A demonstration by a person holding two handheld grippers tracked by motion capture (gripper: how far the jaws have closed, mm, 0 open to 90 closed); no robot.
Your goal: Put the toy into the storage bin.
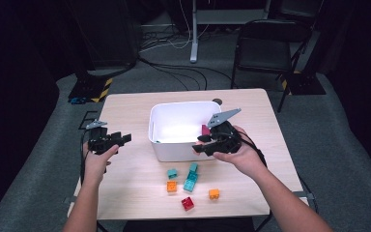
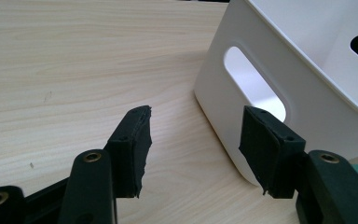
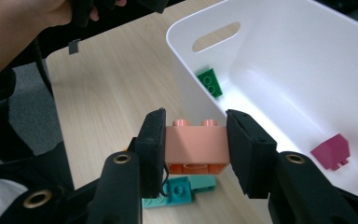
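Observation:
In the right gripper view my right gripper (image 3: 196, 140) is shut on a peach brick (image 3: 196, 147), held studs up just outside the near wall of the white bin (image 3: 279, 60). Inside the bin lie a green brick (image 3: 210, 82) and a magenta brick (image 3: 332, 151). From the high view, the right gripper (image 1: 200, 145) hangs at the front right rim of the bin (image 1: 174, 153). My left gripper (image 1: 123, 139) hovers left of the bin. Its jaws stand open with nothing between them, left gripper (image 2: 193, 140) facing the bin's handle slot (image 2: 256, 84).
On the wooden table (image 1: 125, 111) in front of the bin lie two teal bricks (image 1: 191, 180), two orange bricks (image 1: 172, 186) and a red brick (image 1: 187, 203). A teal brick (image 3: 179, 192) sits below the held brick. A black chair (image 1: 265, 43) stands beyond the table.

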